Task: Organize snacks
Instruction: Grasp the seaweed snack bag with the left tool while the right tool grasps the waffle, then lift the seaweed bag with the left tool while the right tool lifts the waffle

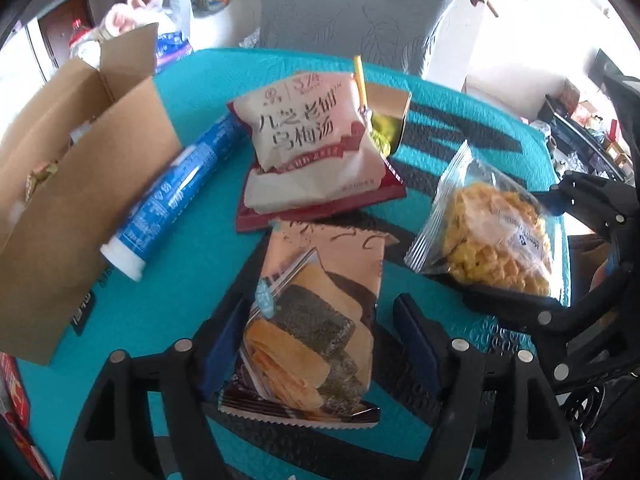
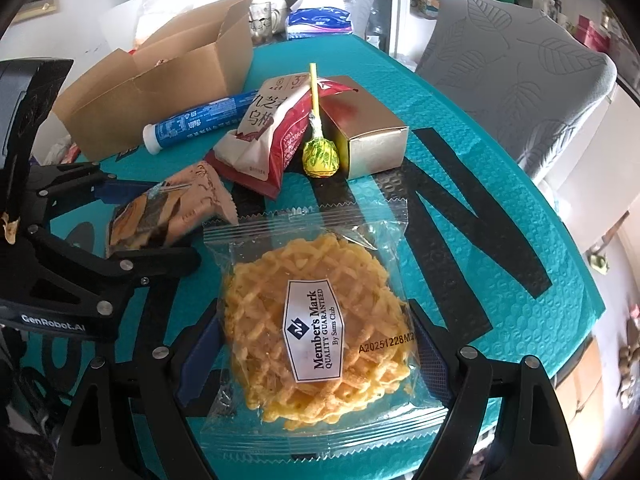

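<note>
My left gripper (image 1: 320, 344) is shut on a seaweed-roll snack packet (image 1: 316, 320), held tilted over the teal table mat (image 1: 180, 308). My right gripper (image 2: 316, 344) is shut on a clear packet of yellow lattice crisps (image 2: 316, 320); that packet also shows in the left wrist view (image 1: 492, 232). An open cardboard box (image 1: 68, 184) stands at the left, with something inside it. On the mat lie a blue tube (image 1: 180, 184), a white and red plum-drink bag (image 1: 312, 148), a yellow lollipop (image 2: 320, 152) and a gold carton (image 2: 372, 140).
A grey padded chair (image 1: 352, 12) stands behind the table. Tissue packs, a glass mug (image 2: 262, 20) and other clutter sit at the far edge by the box. A red box (image 1: 12, 392) lies at the near left corner.
</note>
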`<state>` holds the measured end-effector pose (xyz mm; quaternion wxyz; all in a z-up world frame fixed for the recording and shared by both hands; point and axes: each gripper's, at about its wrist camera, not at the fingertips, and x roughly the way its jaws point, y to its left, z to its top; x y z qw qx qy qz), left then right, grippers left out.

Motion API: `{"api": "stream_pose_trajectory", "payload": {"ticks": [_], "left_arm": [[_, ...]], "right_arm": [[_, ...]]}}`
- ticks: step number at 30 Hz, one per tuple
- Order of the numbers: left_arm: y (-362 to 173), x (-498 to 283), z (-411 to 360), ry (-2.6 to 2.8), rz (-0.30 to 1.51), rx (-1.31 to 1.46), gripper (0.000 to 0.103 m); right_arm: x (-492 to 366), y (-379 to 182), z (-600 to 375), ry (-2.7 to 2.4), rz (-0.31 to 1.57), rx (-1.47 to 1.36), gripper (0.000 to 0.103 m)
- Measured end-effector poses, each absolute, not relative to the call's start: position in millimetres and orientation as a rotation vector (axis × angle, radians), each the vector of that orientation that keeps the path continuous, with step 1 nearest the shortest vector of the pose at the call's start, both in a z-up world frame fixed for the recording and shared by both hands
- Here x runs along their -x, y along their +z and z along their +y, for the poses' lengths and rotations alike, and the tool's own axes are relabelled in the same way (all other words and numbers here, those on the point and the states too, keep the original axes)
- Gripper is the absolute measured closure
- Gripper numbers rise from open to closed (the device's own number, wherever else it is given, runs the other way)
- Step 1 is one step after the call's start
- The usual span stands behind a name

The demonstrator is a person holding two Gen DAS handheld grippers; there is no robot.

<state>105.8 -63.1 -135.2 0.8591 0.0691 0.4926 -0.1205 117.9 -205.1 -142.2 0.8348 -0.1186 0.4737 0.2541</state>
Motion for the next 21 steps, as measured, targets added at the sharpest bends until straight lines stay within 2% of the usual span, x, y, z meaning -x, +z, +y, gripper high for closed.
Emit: {"api": "stream_pose_trajectory", "payload": {"ticks": [7,9,11,21], "left_arm": [[-137,-105,-54,-0.209,1.006,-0.091,0.03],[-137,-102,-52,-0.208,0.987,-0.091,0.047],[-136,-97,-53,-0.209,0.986,-0.103,0.05],[-134,-75,-56,-0.195,1.017,-0.089,0.051]], "right_arm": [[-113,-145,-207,0.537,0.997,0.249,0.017],[-113,-145,-208,0.535,0.996,0.247,0.017],[-112,-145,-208,0.532,0.993,0.246,0.017],[-101,-145,-210,0.544,0.985,0.249,0.02]]}}
